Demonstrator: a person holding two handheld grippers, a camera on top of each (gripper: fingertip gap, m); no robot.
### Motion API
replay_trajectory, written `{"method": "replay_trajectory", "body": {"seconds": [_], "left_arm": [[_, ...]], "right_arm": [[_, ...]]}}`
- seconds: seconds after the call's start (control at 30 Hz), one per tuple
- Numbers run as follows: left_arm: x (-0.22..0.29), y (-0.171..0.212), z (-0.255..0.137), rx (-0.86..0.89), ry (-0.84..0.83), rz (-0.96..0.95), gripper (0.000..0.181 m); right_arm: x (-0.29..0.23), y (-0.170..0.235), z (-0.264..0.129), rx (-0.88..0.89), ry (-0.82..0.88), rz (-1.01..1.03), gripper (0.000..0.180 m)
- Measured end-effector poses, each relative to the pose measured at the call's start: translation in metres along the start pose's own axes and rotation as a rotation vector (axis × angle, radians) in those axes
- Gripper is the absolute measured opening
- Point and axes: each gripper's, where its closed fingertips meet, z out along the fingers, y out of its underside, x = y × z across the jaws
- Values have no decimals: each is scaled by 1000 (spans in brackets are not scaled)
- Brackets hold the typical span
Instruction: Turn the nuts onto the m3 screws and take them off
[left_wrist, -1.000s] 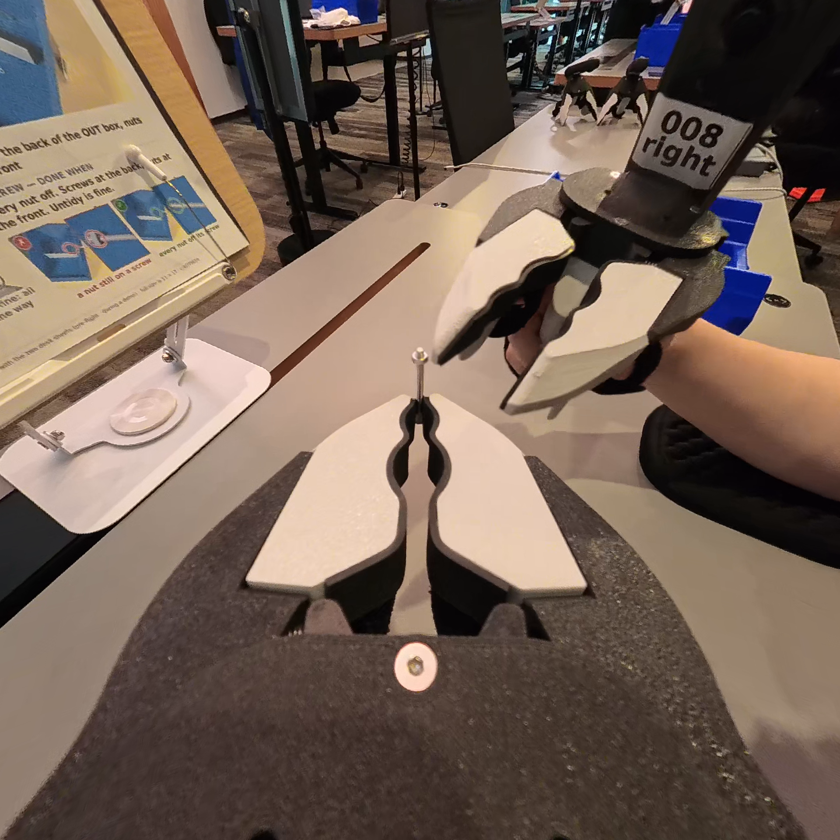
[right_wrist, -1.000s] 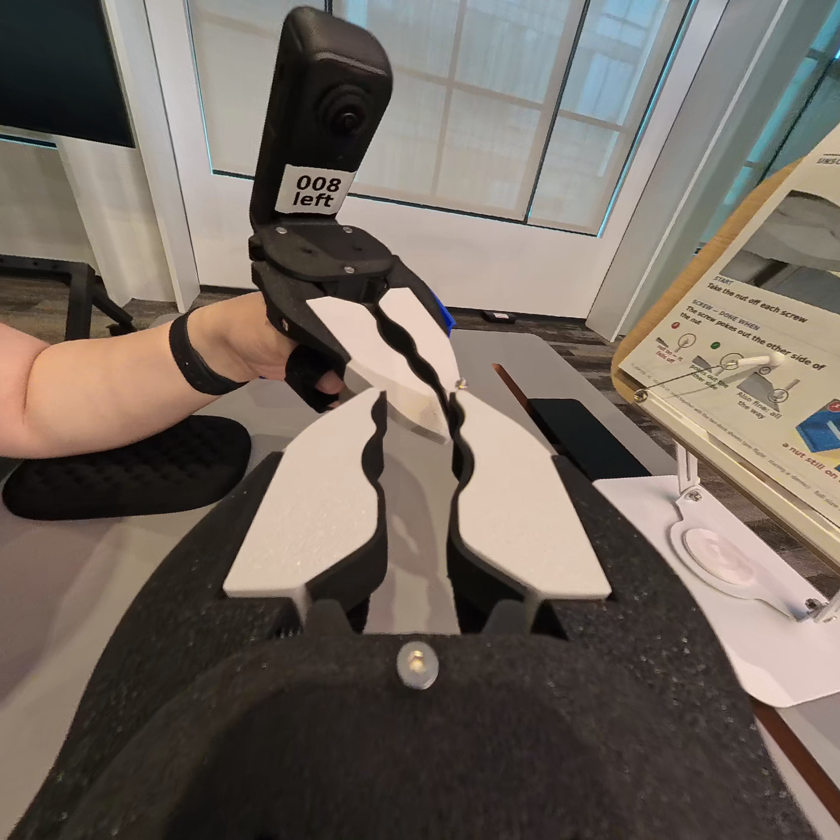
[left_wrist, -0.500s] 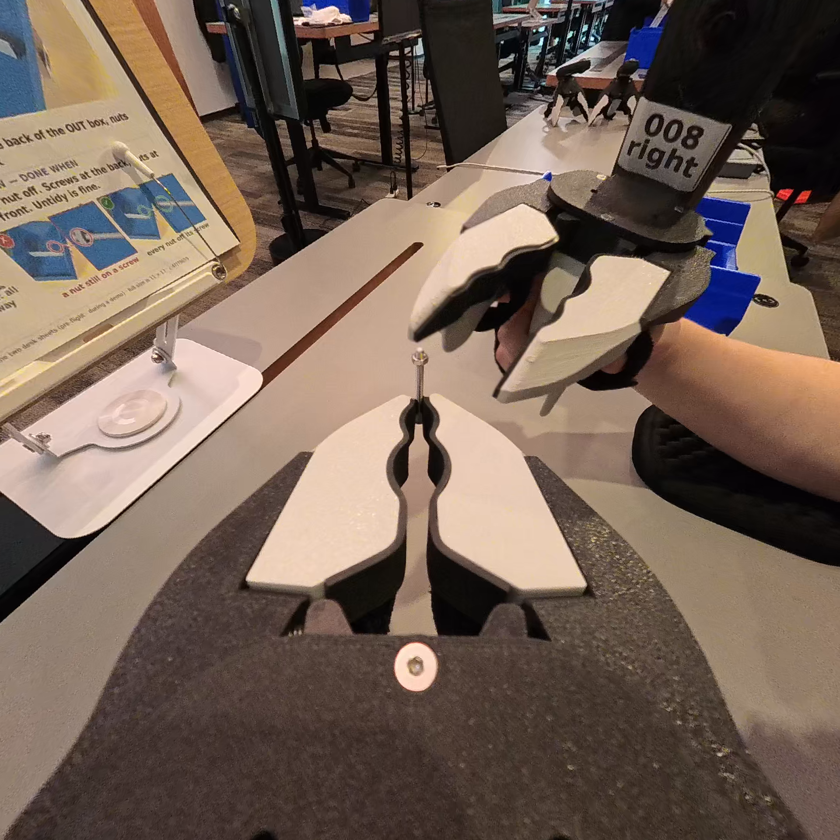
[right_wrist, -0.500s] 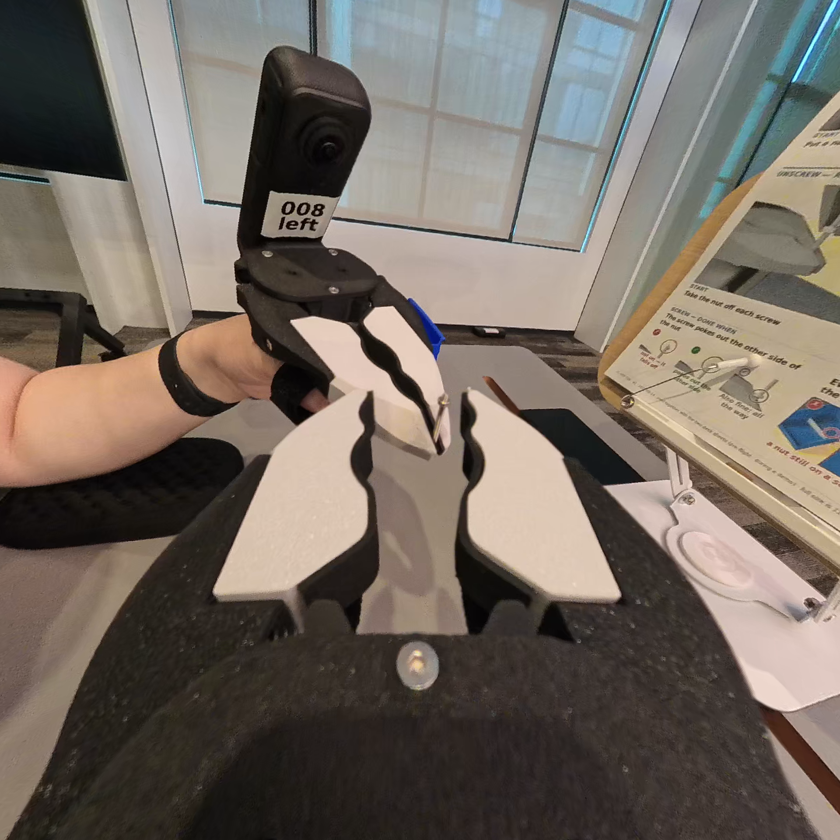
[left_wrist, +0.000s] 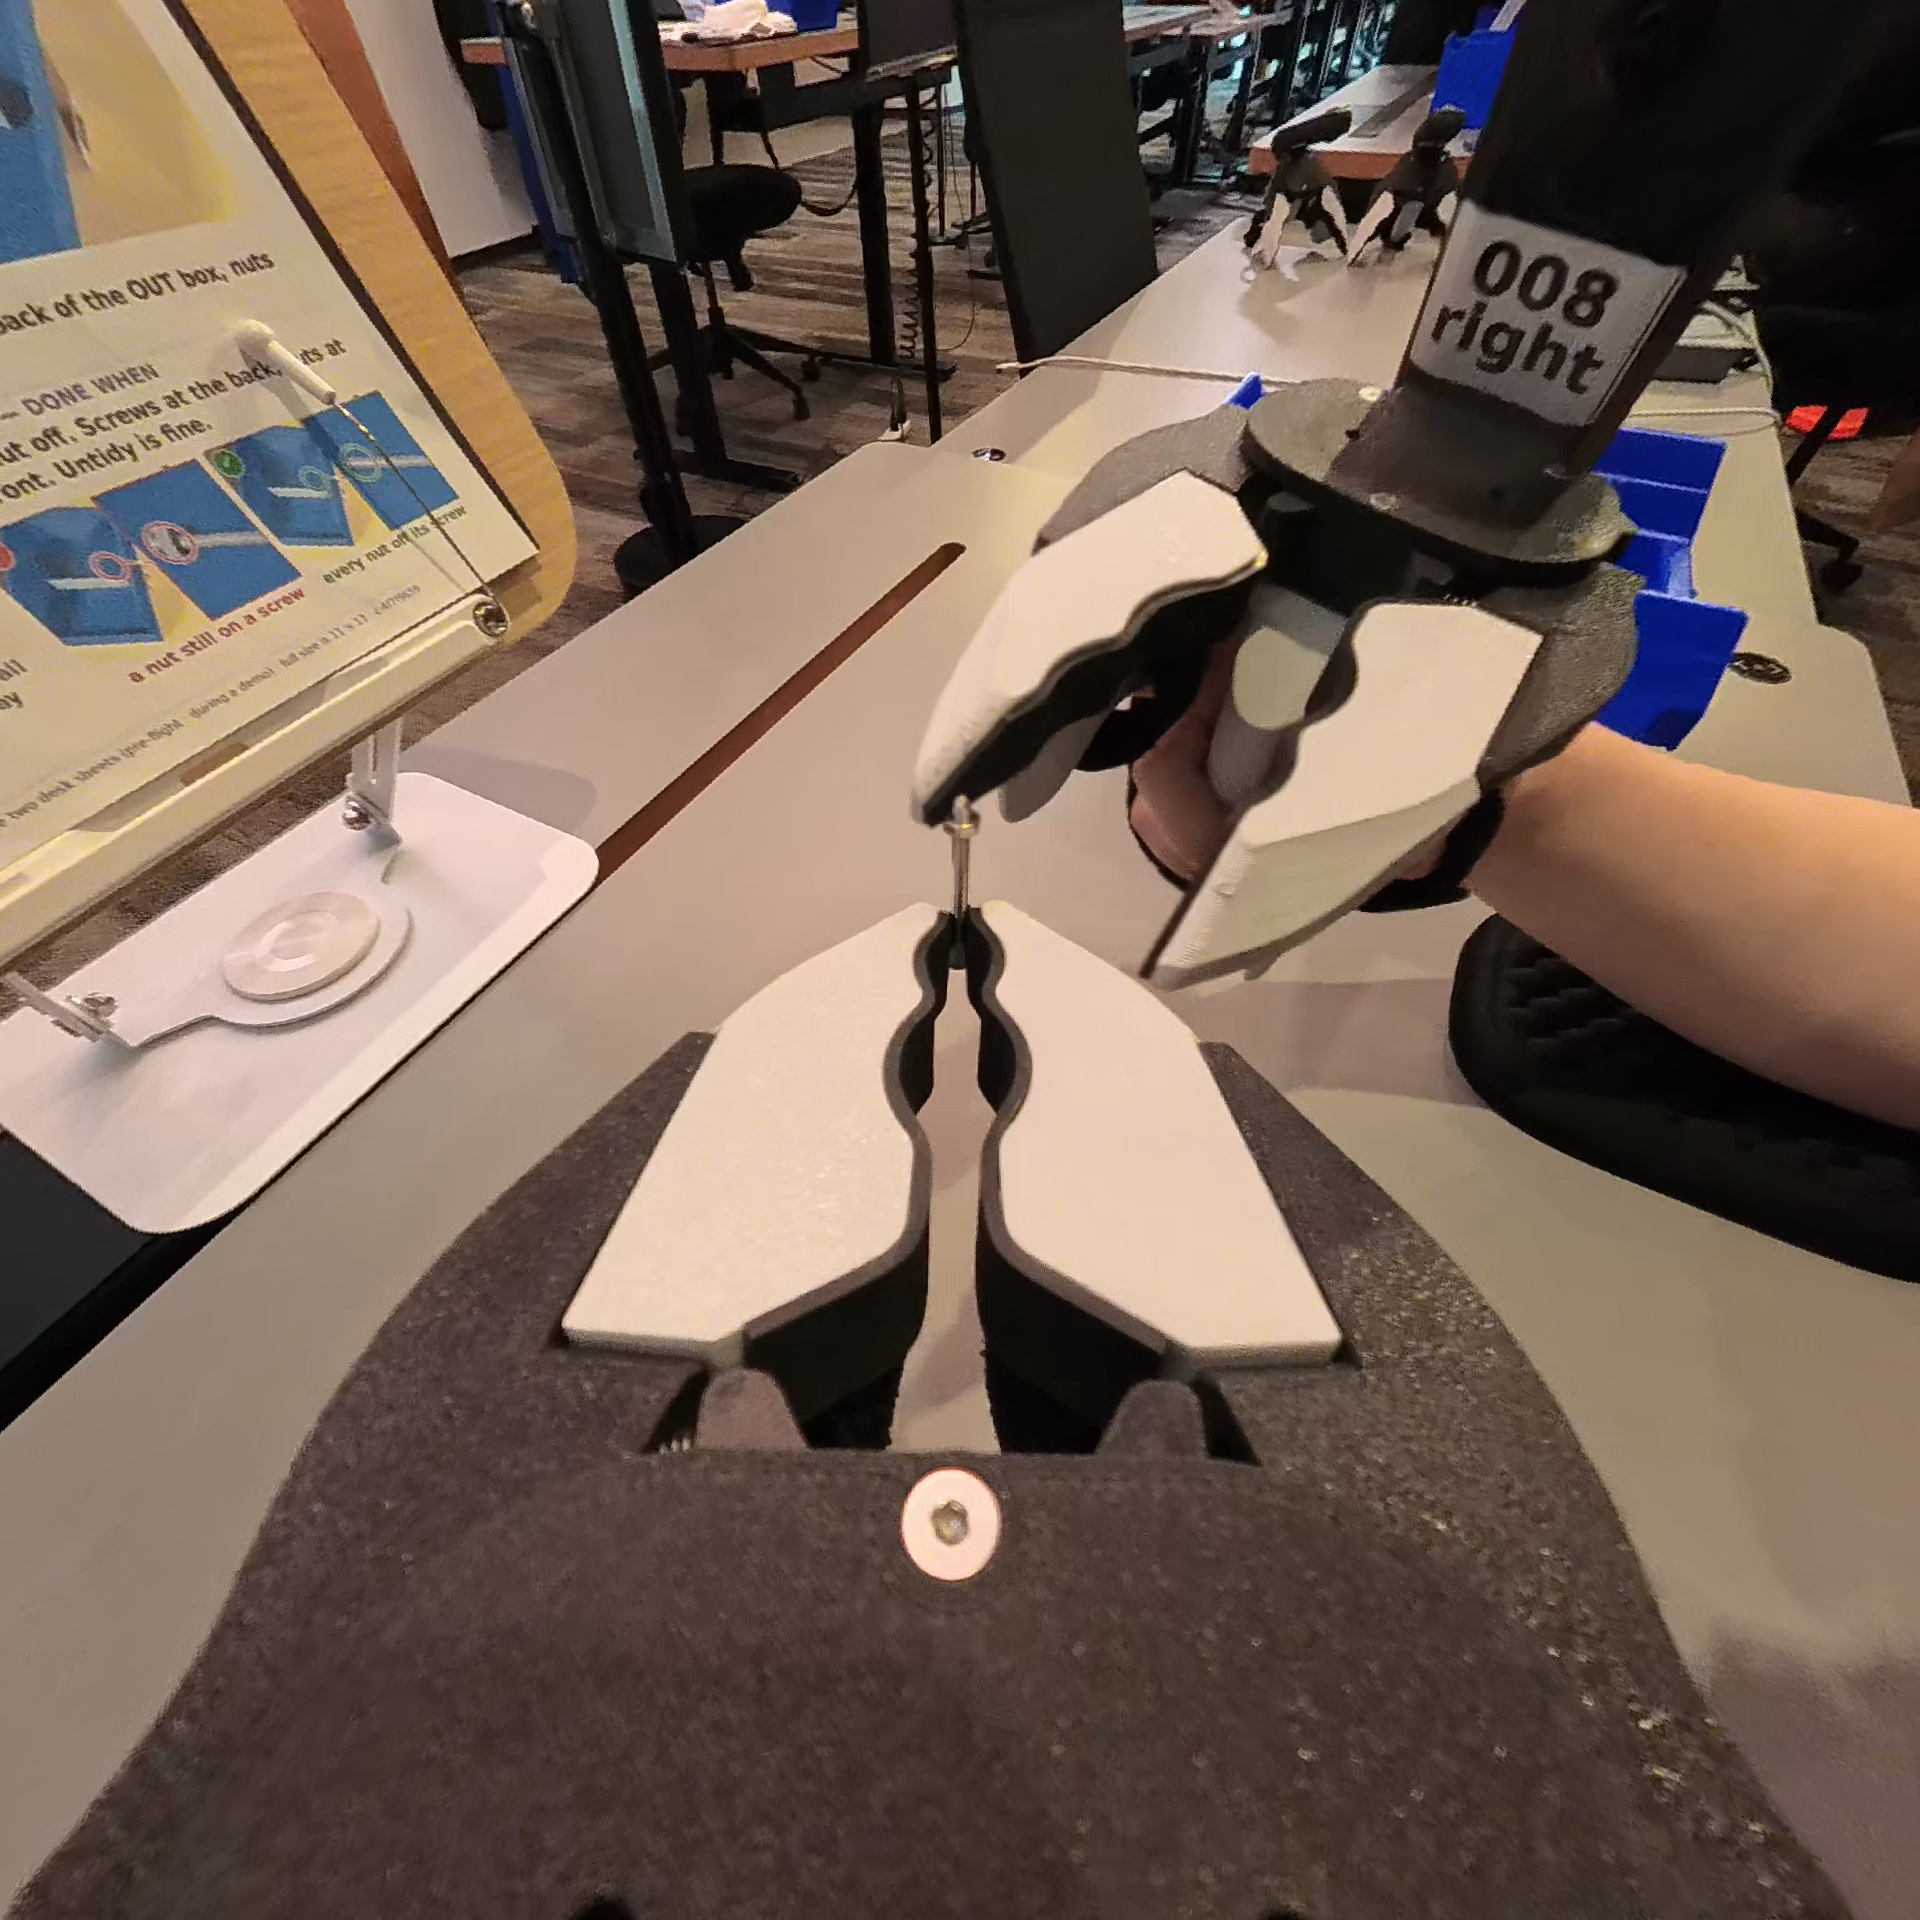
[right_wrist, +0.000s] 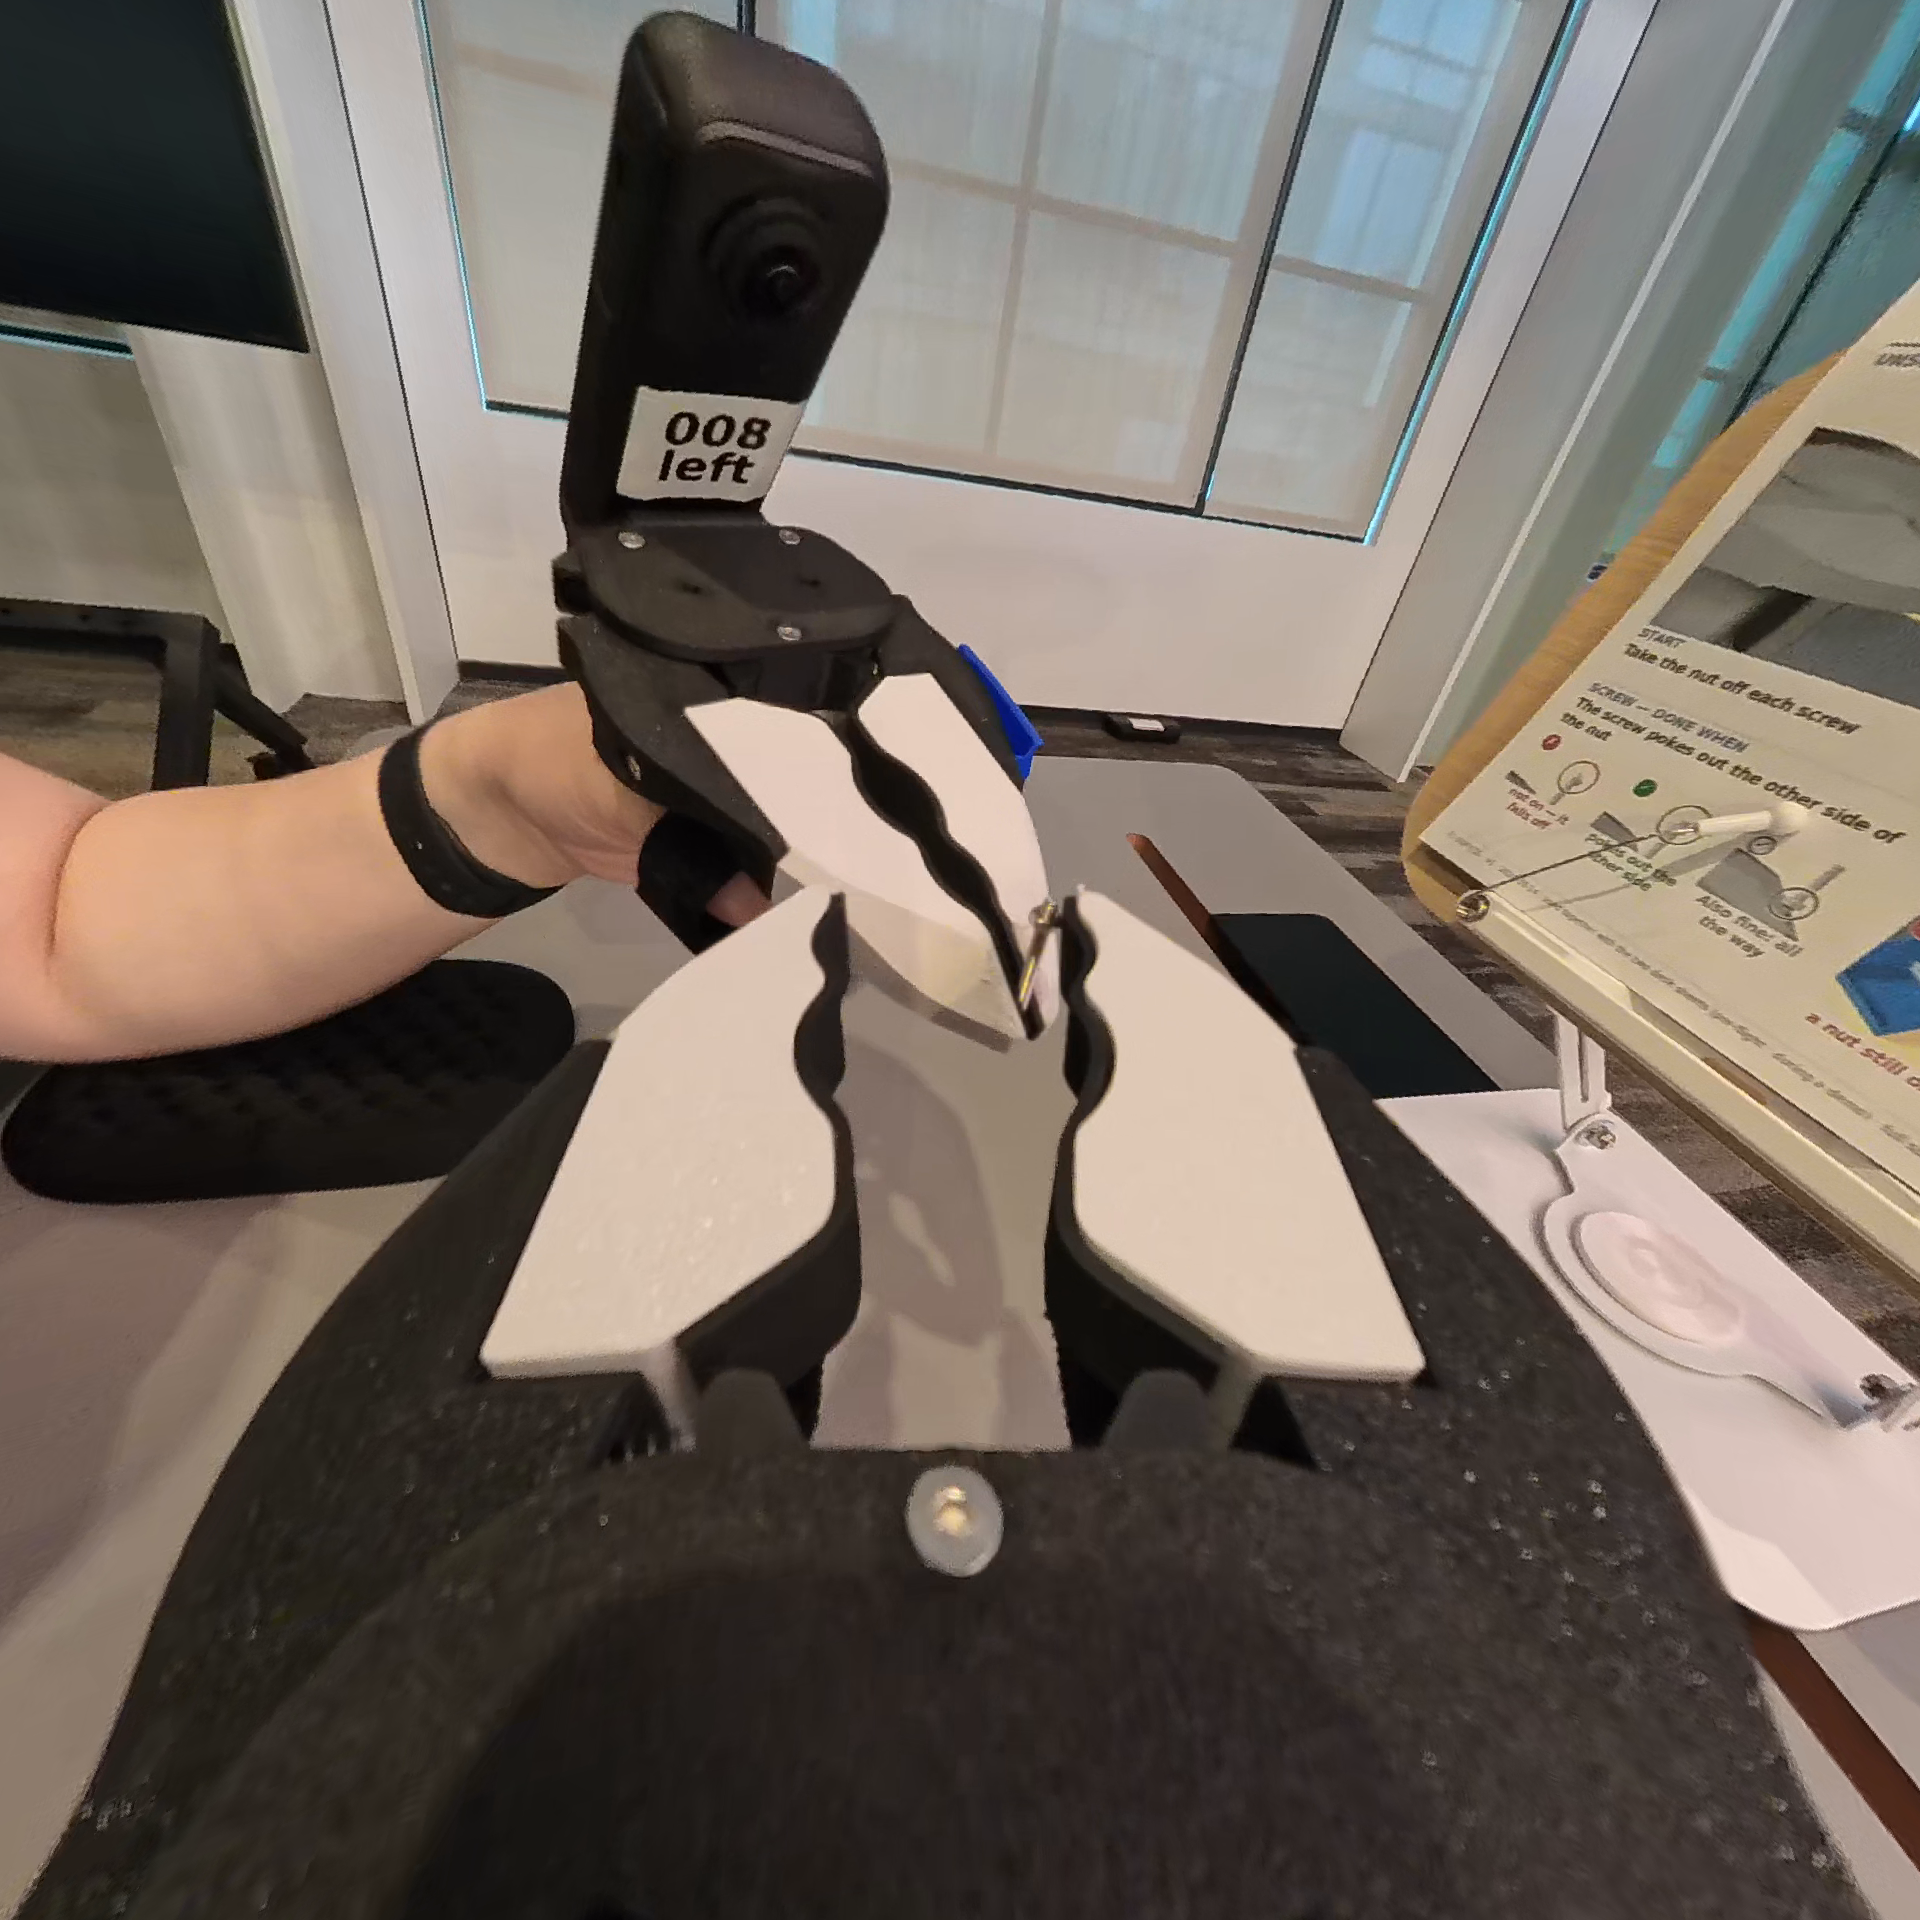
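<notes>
Screw (left_wrist: 963, 871), one, two grippers

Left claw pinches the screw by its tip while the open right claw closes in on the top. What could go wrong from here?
1. The left claw holds only the lower end of the screw; a push from the right claw may tilt it or knock it free.
2. One right finger sits at the screw's top, the other far off; closing may miss the nut.

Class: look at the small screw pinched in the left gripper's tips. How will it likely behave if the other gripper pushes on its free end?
The screw looks like thin rigid metal, so it probably won't bend. Only its lower end sits in the left gripper, so a sideways push may pivot or slip it. Being small and round, it would likely roll if dropped on the table.
</notes>
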Motion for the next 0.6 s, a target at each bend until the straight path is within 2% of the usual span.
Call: {"method": "replay_trajectory", "body": {"seconds": [0.07, 0.1, 0.3, 0.4, 0.5, 0.6], "left_arm": [[-1, -1, -1, 3, 0, -10, 2], [-2, -1, -2, 7, -3, -12, 2], [3, -2, -1, 8, 16, -8, 2], [2, -1, -1, 4, 12, -5, 2], [0, -2, -2, 13, 9, -16, 2], [3, -2, -1, 12, 23, -18, 2]], "right_arm": [[1, 0, -3, -10, -4, -3, 32], [-2, 0, -6, -9, -32, 6, 22], [2, -1, -2, 1, -3, 24, 44], [-3, 3, -1, -27, -35, 17, 41], [-4, 2, -7, -25, -68, 25, 25], [2, -2, -6, 4, -20, 22, 37]]}}
